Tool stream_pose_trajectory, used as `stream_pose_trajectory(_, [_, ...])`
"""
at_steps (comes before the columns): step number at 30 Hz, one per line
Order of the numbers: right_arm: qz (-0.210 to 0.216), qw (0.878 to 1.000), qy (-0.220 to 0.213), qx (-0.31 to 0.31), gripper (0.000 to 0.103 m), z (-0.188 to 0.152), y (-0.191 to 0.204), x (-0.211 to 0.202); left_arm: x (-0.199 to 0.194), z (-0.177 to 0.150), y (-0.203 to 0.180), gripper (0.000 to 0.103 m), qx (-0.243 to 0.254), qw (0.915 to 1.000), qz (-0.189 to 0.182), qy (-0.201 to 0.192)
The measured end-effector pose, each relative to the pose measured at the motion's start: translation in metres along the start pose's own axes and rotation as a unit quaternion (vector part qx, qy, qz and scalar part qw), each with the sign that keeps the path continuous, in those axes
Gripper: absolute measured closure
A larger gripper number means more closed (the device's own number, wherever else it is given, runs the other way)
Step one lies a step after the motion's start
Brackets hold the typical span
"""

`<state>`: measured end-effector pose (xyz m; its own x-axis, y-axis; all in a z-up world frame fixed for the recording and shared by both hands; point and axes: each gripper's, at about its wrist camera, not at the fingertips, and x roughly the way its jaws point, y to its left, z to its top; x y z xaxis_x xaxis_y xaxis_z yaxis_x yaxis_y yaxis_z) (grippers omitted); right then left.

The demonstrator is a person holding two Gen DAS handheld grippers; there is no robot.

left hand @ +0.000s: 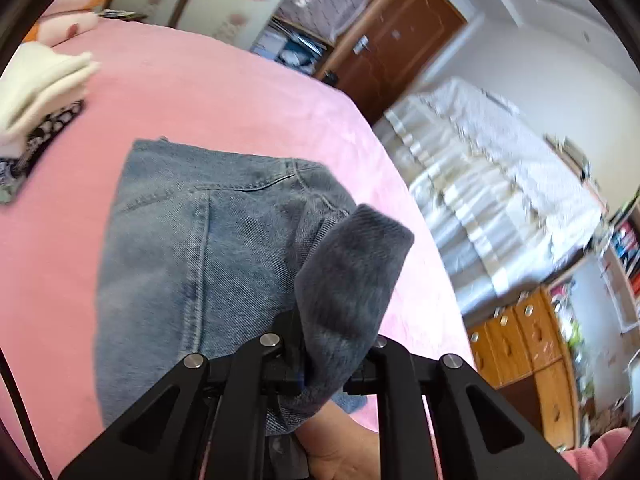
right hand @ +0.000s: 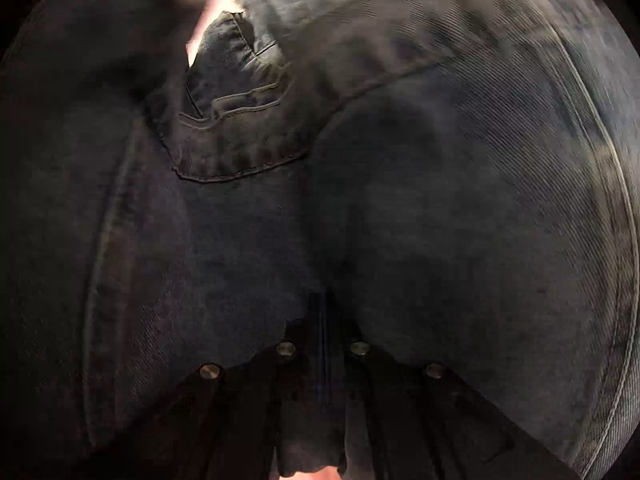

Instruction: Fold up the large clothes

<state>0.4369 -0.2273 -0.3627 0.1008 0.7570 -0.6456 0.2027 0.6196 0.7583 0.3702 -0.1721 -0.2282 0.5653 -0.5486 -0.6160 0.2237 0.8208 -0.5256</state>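
Up close, the left gripper (left hand: 320,364) has its jaws nearly together, pinching a thick fold of the jeans (left hand: 192,248). That fold stands up from the jaws as a grey-blue roll with its inner side showing. Behind it, the rest of the jeans hangs and spreads over the bed (left hand: 224,92), which is covered in pink. A side seam runs down the denim, and a pocket edge curves near the top. A hand (left hand: 340,448) shows under the gripper, at the bottom of the left wrist view.

On the bed's far left lies a stack (left hand: 40,88) of folded clothes, cream on top and a black-and-white pattern beneath, well apart from the jeans. Beyond the bed stand a brown door (left hand: 400,40), a piece of furniture under a pale cover (left hand: 480,168), and a wooden cabinet (left hand: 528,344) with drawers. The background is blurred.

The right gripper (right hand: 322,344) is buried in dark denim that fills almost all of its view. Its jaws are fully together, with a fold of the jeans running down between them and clamped there. A back pocket (right hand: 240,136) shows upper left of centre, and a small gap of pink light shows at the top.
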Motion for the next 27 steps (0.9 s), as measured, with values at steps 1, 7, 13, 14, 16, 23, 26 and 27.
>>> stream_pose_trajectory(1, [0.016, 1.000, 0.007, 0.010, 0.103, -0.001, -0.007, -0.003, 0.003, -0.002, -0.006, 0.094, 0.011, 0.9999, 0.004, 0.002])
stream_pose_trajectory(7, [0.055, 0.997, 0.032, 0.032, 0.103, -0.007, -0.039, -0.032, 0.016, -0.009, -0.018, 0.093, 0.037, 0.9990, -0.004, 0.024])
stream_pose_trajectory(13, [0.057, 0.996, 0.052, 0.046, 0.103, -0.013, -0.075, -0.077, 0.019, -0.011, -0.051, 0.093, 0.048, 0.9984, -0.007, 0.028])
stream_pose_trajectory(14, [0.057, 0.996, 0.052, 0.051, 0.103, -0.014, -0.081, -0.086, 0.018, -0.011, -0.049, 0.093, 0.048, 0.9984, -0.008, 0.028])
stream_pose_trajectory(16, [0.060, 0.995, 0.047, 0.064, 0.103, -0.017, -0.092, -0.103, 0.020, -0.010, -0.053, 0.093, 0.050, 0.9982, 0.005, 0.031])
stream_pose_trajectory(23, [0.015, 0.997, -0.030, 0.073, 0.103, -0.033, -0.140, -0.214, 0.048, -0.038, -0.042, 0.093, 0.027, 0.9941, 0.056, 0.088])
stream_pose_trajectory(26, [-0.016, 0.996, -0.055, 0.071, 0.103, -0.032, -0.152, -0.252, 0.056, -0.056, -0.047, 0.092, 0.042, 0.9922, 0.077, 0.089])
stream_pose_trajectory(27, [-0.025, 0.995, -0.061, 0.070, 0.103, -0.033, -0.153, -0.259, 0.059, -0.061, -0.049, 0.092, 0.045, 0.9913, 0.085, 0.090])
